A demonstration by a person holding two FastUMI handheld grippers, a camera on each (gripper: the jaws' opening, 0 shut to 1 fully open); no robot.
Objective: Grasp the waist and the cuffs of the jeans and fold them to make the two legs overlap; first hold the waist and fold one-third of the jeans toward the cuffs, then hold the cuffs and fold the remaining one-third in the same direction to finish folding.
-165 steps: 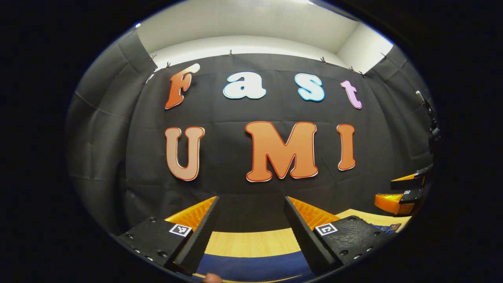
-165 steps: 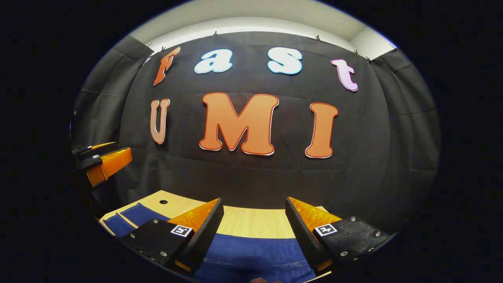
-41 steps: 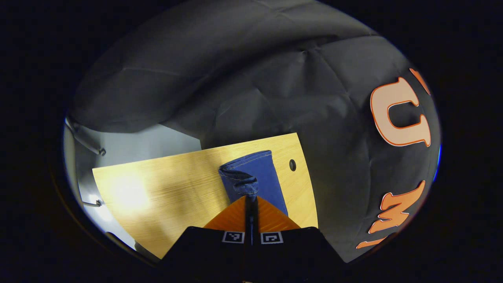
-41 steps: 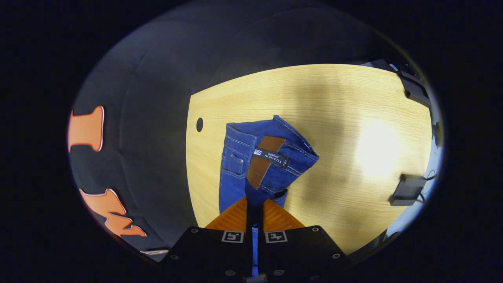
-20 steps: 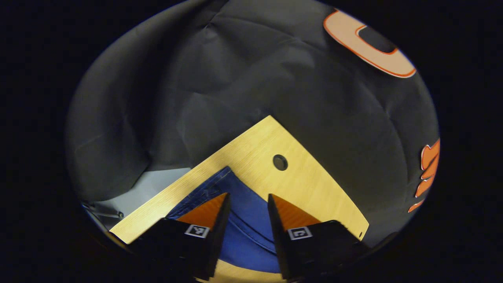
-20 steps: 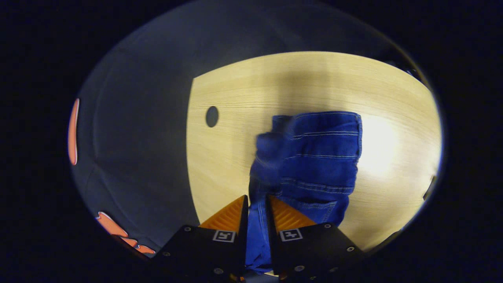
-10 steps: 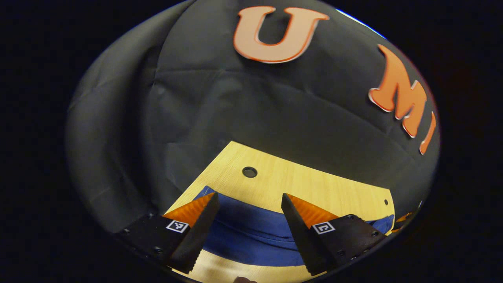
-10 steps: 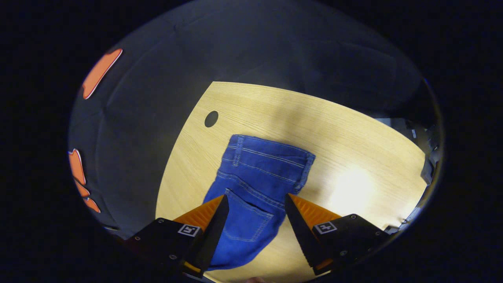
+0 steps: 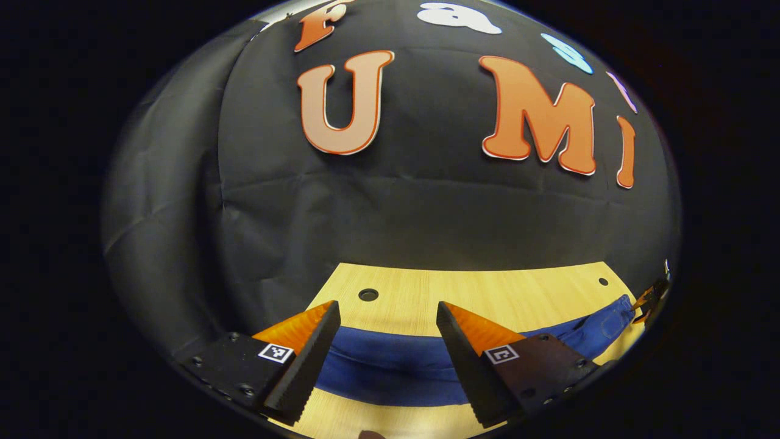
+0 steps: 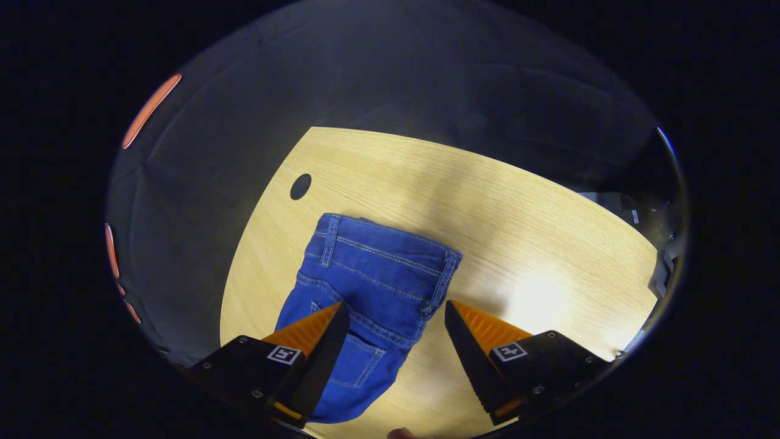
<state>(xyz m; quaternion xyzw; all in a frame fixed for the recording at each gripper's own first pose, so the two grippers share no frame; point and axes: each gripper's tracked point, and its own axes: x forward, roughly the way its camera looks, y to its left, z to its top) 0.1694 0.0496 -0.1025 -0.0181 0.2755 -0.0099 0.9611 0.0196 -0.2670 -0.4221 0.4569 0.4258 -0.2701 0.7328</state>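
The blue jeans (image 10: 372, 286) lie flat on the wooden table (image 10: 487, 207) in the right gripper view, waistband end toward the table's round hole, a back pocket near my fingers. My right gripper (image 10: 393, 317) hovers open above the waist end, holding nothing. In the left gripper view the jeans (image 9: 390, 366) stretch as a long blue band across the table (image 9: 487, 292), legs overlapped. My left gripper (image 9: 387, 320) is open over that band, empty. At the far right edge of the left gripper view a bit of the other gripper (image 9: 649, 299) sits by the jeans' waist end.
A round cable hole (image 10: 300, 186) is in the table near the waistband; the same kind of hole (image 9: 368, 294) shows beyond my left fingers. Black cloth walls stand close behind the table. Dark equipment (image 10: 661, 268) sits off the table's far right edge.
Two seconds ago both grippers were shut on the jeans, lifting cuff and waist. Both have let go and opened; the jeans now lie flat, and the left gripper view has swung level toward the wall.
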